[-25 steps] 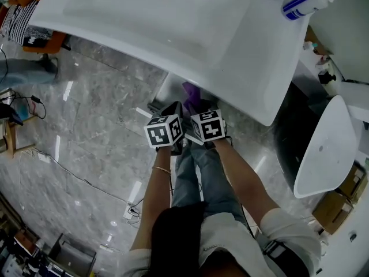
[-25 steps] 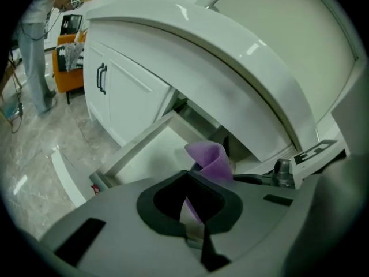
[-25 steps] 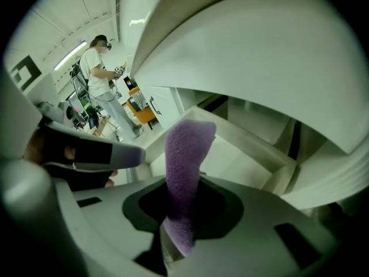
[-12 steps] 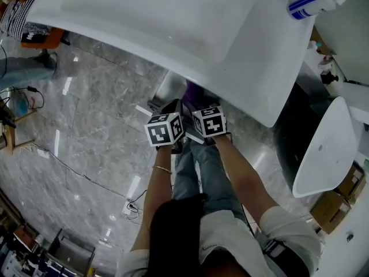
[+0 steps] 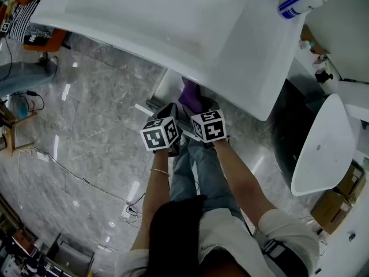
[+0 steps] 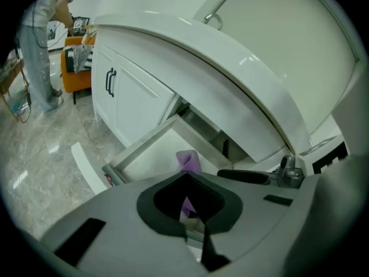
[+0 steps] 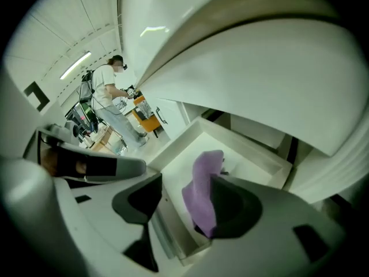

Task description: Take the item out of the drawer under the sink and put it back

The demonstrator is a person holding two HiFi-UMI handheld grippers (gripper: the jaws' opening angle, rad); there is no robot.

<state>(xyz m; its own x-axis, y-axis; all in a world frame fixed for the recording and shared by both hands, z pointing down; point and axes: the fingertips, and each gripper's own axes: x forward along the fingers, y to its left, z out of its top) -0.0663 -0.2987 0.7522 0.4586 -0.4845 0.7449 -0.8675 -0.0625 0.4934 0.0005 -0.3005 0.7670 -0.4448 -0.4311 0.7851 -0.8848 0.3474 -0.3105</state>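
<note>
A purple cloth point(image 5: 189, 94) lies crumpled in the open white drawer point(image 5: 157, 98) under the sink point(image 5: 173, 27). My right gripper point(image 5: 202, 107) hovers over the drawer's front. In the right gripper view its jaws point(image 7: 183, 184) are opening wide; the cloth point(image 7: 202, 192) sits between them, leaning by the right pad point(image 7: 233, 206) and resting on the drawer floor point(image 7: 190, 149). My left gripper point(image 5: 171, 112) is beside it, shut and empty point(image 6: 185, 190), with the cloth point(image 6: 188, 160) and drawer point(image 6: 144, 150) just beyond its tips.
A blue-and-white bottle point(image 5: 300, 0) lies on the sink's far right corner. A second white basin point(image 5: 323, 149) stands at the right. Closed cabinet doors point(image 6: 124, 97) are left of the drawer. A person point(image 7: 109, 94) stands in the background by an orange chair point(image 5: 41, 39).
Both grippers stay at the drawer front. The left cube has drifted slightly left and toward me, and more of the purple cloth shows in the drawer.
</note>
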